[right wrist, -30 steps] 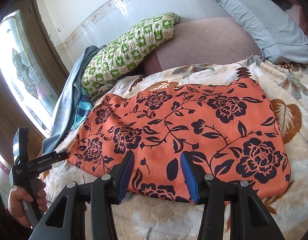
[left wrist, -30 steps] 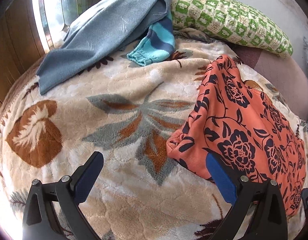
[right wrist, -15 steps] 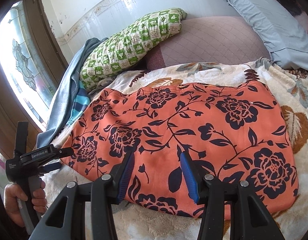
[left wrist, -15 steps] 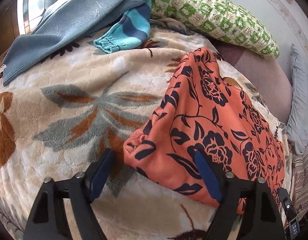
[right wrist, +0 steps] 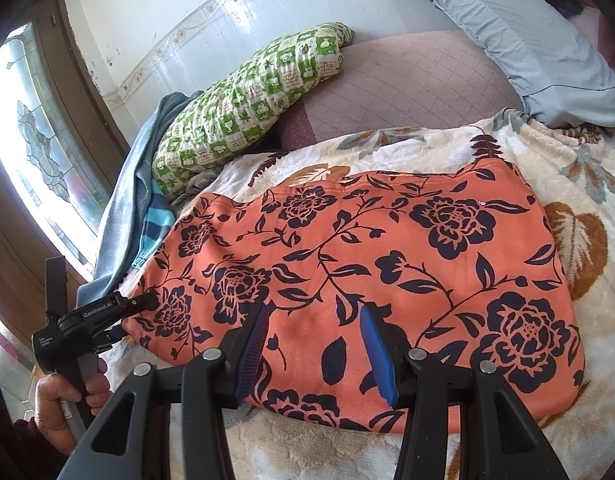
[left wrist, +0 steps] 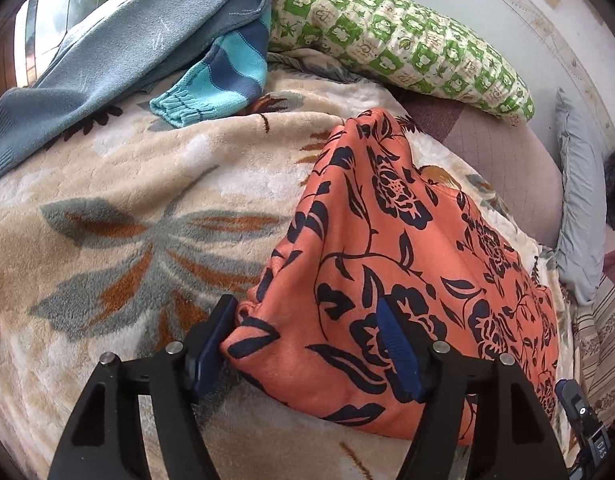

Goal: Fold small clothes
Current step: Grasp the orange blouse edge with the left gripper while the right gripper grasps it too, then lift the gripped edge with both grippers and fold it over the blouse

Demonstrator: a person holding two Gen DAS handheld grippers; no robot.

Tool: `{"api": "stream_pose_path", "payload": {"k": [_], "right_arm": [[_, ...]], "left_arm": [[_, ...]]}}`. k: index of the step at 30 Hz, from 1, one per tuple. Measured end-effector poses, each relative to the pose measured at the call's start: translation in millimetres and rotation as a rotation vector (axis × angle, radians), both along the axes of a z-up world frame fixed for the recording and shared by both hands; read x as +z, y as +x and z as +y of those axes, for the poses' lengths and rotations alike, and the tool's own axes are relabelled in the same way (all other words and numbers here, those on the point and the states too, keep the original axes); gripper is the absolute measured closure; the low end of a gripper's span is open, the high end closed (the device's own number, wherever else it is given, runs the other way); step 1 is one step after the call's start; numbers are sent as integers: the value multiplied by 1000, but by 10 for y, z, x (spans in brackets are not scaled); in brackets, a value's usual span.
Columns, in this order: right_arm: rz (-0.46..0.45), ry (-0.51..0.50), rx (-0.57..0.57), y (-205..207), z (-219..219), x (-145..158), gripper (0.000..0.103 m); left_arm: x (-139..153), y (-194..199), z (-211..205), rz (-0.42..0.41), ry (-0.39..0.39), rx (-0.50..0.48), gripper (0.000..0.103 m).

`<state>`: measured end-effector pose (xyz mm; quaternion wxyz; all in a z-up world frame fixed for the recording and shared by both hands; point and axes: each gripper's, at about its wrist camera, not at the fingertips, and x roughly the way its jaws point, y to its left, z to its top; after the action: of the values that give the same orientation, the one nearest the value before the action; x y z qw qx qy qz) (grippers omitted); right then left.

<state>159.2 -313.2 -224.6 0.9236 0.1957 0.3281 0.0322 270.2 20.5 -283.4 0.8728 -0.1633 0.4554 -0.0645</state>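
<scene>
An orange garment with dark navy flowers [right wrist: 387,256] lies spread flat on a cream floral blanket [left wrist: 127,208]; it also shows in the left wrist view [left wrist: 387,264]. My left gripper [left wrist: 307,328] is open, its blue pads straddling the garment's near left corner. It shows from outside in the right wrist view [right wrist: 123,308], at the garment's left corner. My right gripper [right wrist: 313,340] is open, low over the garment's near edge, with the cloth between its pads.
A grey-blue garment [left wrist: 107,48] and a striped turquoise sleeve [left wrist: 219,80] lie at the back left. A green checked pillow [left wrist: 407,48] and a mauve quilted cushion [right wrist: 407,88] lie behind. A grey pillow [right wrist: 527,48] lies at the back right. A window [right wrist: 39,152] is at the left.
My left gripper has moved right and forward from bare blanket onto the garment's corner, which now sits between its pads. My right gripper has edged forward over the garment's near edge.
</scene>
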Motion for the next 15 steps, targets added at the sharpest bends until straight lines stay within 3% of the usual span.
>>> {"api": "stream_pose_path", "payload": {"k": [1, 2, 3, 7, 11, 15], "right_arm": [[3, -1, -5, 5, -11, -6, 51], [7, -3, -10, 11, -21, -14, 51], [10, -3, -16, 16, -34, -20, 51], [31, 11, -42, 48, -101, -65, 51], [50, 64, -61, 59, -221, -132, 52], [81, 121, -95, 88, -364, -202, 61]], "left_arm": [[0, 1, 2, -2, -7, -5, 57], [-13, 19, -2, 7, -28, -24, 69], [-30, 36, -1, 19, -56, -38, 72], [17, 8, -40, -4, -41, -50, 76], [147, -41, -31, -35, -78, -65, 77], [436, -179, -161, -109, -67, -114, 78]]}}
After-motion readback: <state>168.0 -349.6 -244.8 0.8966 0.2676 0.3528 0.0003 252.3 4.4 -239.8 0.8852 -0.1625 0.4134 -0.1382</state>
